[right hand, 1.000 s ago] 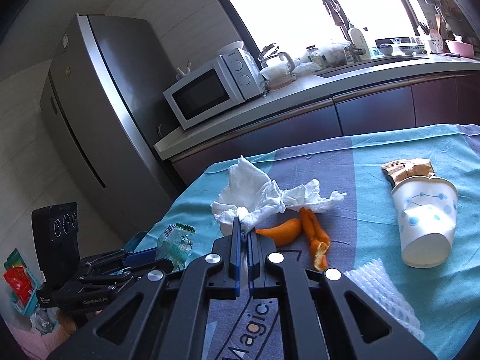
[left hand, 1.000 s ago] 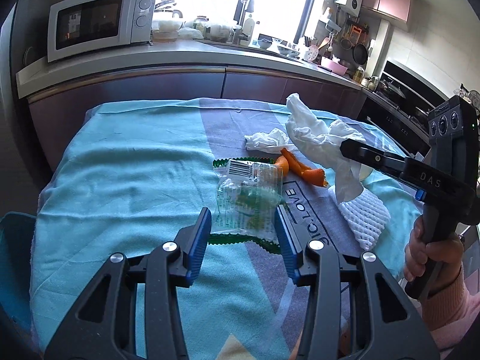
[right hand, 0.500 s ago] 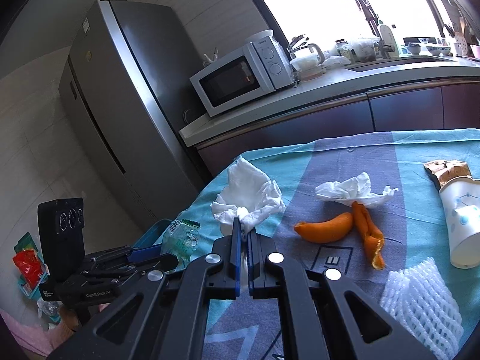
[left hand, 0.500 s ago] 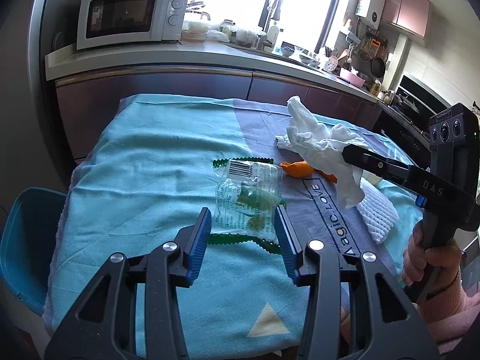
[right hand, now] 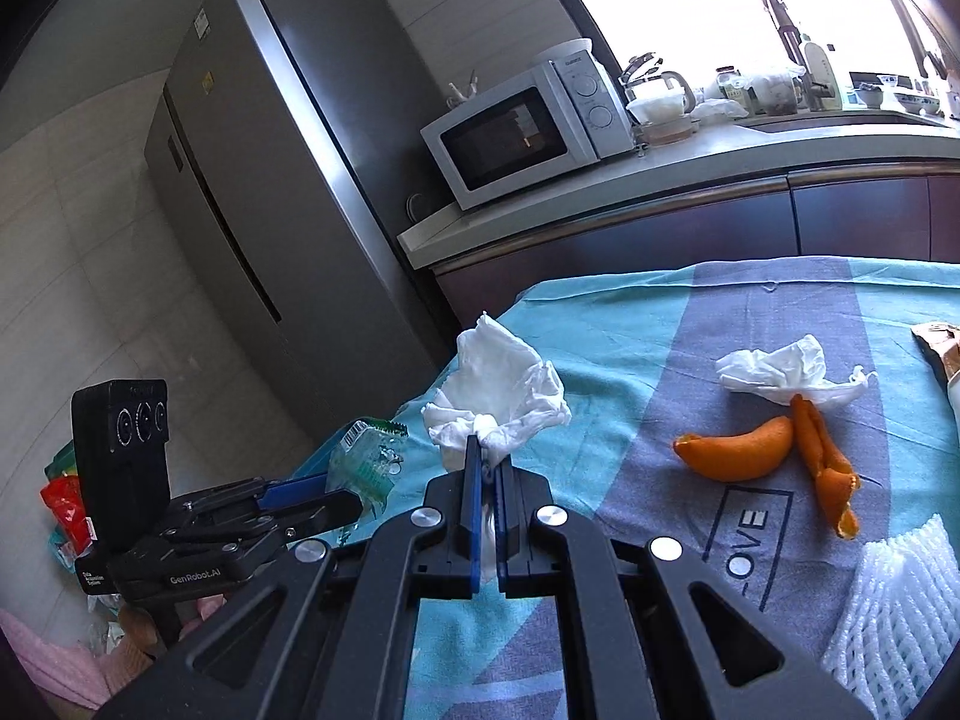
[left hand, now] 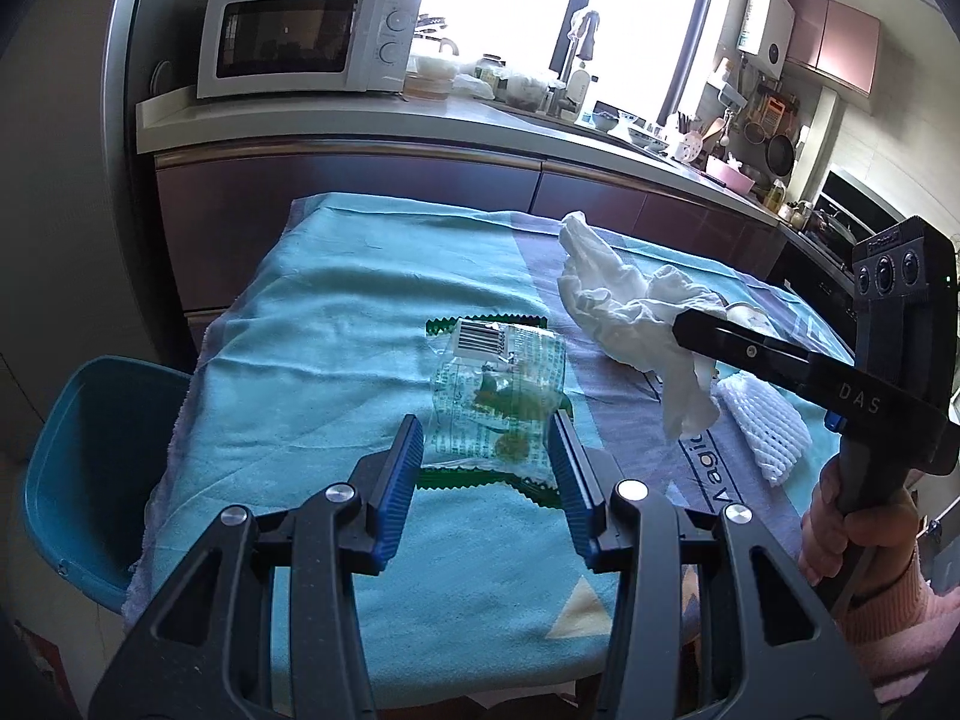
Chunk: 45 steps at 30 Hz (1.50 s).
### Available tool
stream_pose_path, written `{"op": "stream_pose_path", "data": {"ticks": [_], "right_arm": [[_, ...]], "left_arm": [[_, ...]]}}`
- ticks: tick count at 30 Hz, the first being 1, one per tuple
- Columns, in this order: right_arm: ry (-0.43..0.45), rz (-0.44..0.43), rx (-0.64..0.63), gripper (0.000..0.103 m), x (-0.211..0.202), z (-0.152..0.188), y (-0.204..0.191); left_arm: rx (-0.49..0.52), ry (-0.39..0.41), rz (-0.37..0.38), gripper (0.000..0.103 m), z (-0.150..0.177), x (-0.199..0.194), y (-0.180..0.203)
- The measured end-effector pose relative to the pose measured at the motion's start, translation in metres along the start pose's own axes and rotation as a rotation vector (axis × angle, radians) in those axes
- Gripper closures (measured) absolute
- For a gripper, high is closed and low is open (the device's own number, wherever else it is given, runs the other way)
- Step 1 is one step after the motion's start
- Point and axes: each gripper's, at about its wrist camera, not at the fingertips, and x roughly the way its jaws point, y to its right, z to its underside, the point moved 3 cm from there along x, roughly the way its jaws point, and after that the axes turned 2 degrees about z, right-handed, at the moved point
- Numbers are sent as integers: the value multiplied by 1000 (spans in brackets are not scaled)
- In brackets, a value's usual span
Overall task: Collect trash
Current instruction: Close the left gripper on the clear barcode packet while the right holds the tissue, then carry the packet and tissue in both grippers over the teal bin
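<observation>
My right gripper (right hand: 489, 465) is shut on a crumpled white tissue (right hand: 495, 399) and holds it above the teal tablecloth (right hand: 606, 324); the tissue also shows in the left wrist view (left hand: 624, 312). My left gripper (left hand: 486, 438) is open, its jaws on either side of the near end of a clear plastic wrapper (left hand: 501, 396) with a barcode, lying flat on the cloth. The wrapper also shows in the right wrist view (right hand: 366, 459). A blue bin (left hand: 90, 468) stands at the table's left edge.
On the cloth lie a second tissue (right hand: 786, 369), orange peels (right hand: 738, 456), a white foam net (right hand: 894, 600) and a brown wrapper (right hand: 942, 345). A counter with a microwave (left hand: 306, 39) runs behind the table. A fridge (right hand: 270, 192) stands to the left.
My right gripper has carried the tissue leftward, away from the peels. My left gripper has swung its view leftward, bringing the blue bin into sight, and stays around the wrapper.
</observation>
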Motion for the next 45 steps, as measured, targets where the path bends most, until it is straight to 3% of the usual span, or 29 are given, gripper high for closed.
{"op": "stream_pose_path", "data": {"ticks": [45], "right_arm": [[-174,-225,-185,100,107,-2,-116]], "left_arm": [[-232,97,-277,60,22,-84,-140]]}}
